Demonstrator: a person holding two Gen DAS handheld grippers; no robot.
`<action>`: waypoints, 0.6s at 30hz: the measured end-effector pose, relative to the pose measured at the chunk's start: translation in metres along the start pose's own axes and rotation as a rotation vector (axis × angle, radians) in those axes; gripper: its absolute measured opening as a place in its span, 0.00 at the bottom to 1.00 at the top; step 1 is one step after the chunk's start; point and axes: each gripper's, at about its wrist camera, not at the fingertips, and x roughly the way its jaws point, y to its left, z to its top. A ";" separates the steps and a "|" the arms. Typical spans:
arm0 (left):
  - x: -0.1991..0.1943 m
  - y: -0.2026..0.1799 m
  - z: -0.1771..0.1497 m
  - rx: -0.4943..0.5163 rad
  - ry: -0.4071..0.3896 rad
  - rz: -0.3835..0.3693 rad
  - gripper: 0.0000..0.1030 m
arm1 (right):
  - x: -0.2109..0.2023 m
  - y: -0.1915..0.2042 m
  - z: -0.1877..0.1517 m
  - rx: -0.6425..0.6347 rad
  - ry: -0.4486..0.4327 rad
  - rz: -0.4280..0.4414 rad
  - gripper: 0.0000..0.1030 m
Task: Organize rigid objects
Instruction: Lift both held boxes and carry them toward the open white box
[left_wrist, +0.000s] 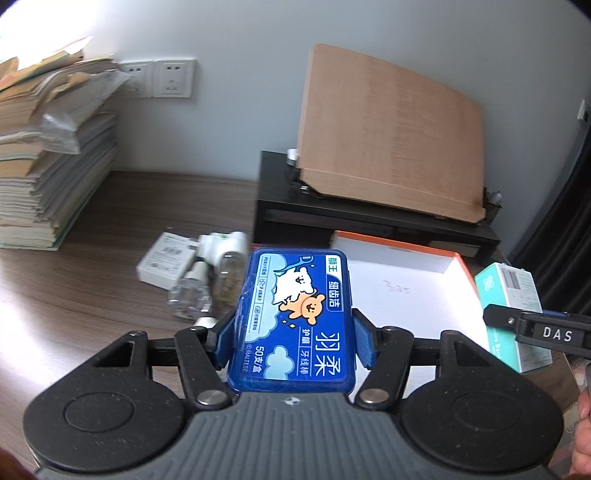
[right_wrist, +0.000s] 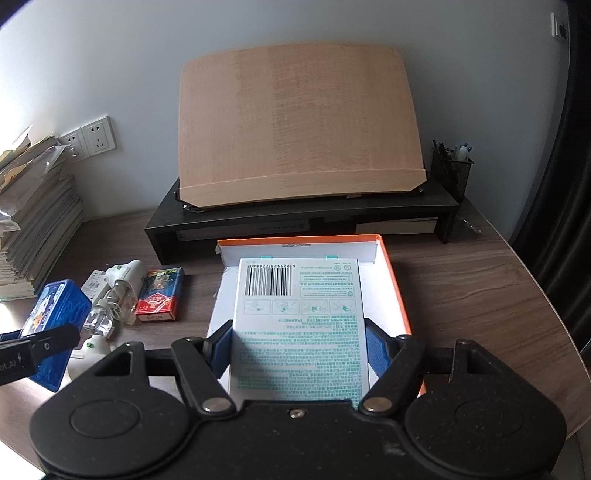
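Note:
My left gripper (left_wrist: 291, 336) is shut on a blue floss-pick case (left_wrist: 295, 317) with cartoon animals, held above the desk left of the orange-rimmed white tray (left_wrist: 406, 266). The case also shows in the right wrist view (right_wrist: 55, 314). My right gripper (right_wrist: 299, 347) is shut on a white and teal box (right_wrist: 299, 317) with a barcode, held over the tray (right_wrist: 391, 280). That box shows at the right in the left wrist view (left_wrist: 517, 306).
On the desk left of the tray lie a red card pack (right_wrist: 159, 295), clear glass bottles (right_wrist: 118, 299), white plug-in devices (left_wrist: 221, 243) and a small white box (left_wrist: 166, 262). A black riser (right_wrist: 295, 218) with a wooden board stands behind. Stacked books (left_wrist: 48, 177) sit far left; a pen cup (right_wrist: 450, 170) at right.

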 end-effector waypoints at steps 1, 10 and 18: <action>0.002 -0.009 0.001 0.003 0.002 -0.009 0.61 | -0.001 -0.006 0.000 0.003 -0.003 -0.005 0.81; 0.036 -0.067 0.010 0.058 0.024 -0.036 0.61 | 0.005 -0.051 0.006 0.041 -0.004 -0.019 0.81; 0.052 -0.096 0.018 0.078 0.031 -0.017 0.61 | 0.016 -0.067 0.016 0.039 -0.003 0.002 0.81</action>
